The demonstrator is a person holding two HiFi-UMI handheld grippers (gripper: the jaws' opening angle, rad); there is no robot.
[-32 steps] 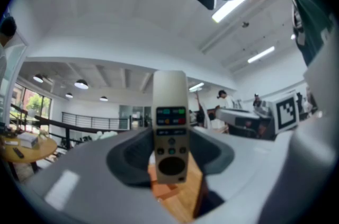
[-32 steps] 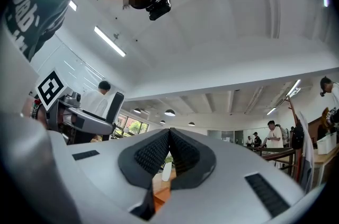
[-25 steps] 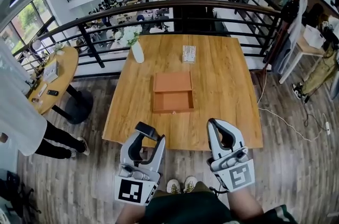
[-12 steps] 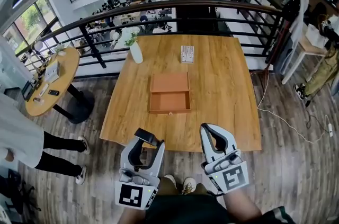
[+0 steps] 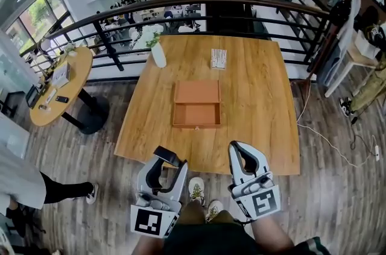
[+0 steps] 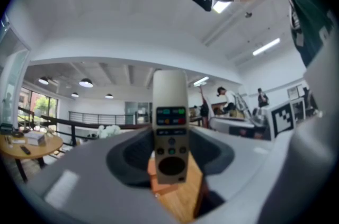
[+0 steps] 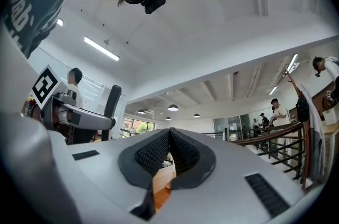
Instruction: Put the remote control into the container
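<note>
Bright hall, white ceiling and a black railing (image 5: 241, 6) fill the background behind both of my pairs of jaws.

My left gripper (image 5: 170, 157) is clamped on the remote control (image 6: 170, 127). In the left gripper view the remote control stands upright between the two dark pads with its button face toward the camera: coloured keys in its upper half, a round dark pad near the lower end. Its top rises well above the jaw tips. Just below its lower end I see a strip of orange-brown and some table wood.

My right gripper (image 5: 242, 148) has its ribbed pads (image 7: 153, 154) pressed together at the tips, with nothing between them; only a sliver of wood shows through the gap lower down.

From the head view, both grippers hang side by side off the near edge of the wooden table (image 5: 259, 109), over the plank floor and above my shoes (image 5: 196, 190). The container (image 5: 196, 114), an orange-brown box lying open, sits at the middle of the table, straight ahead between the two grippers and well apart from the remote control. Beyond it, near the far edge, stand a white vase (image 5: 158, 56) with flowers and a small white striped object (image 5: 218, 58). A round side table (image 5: 60, 91) is off to the left.
</note>
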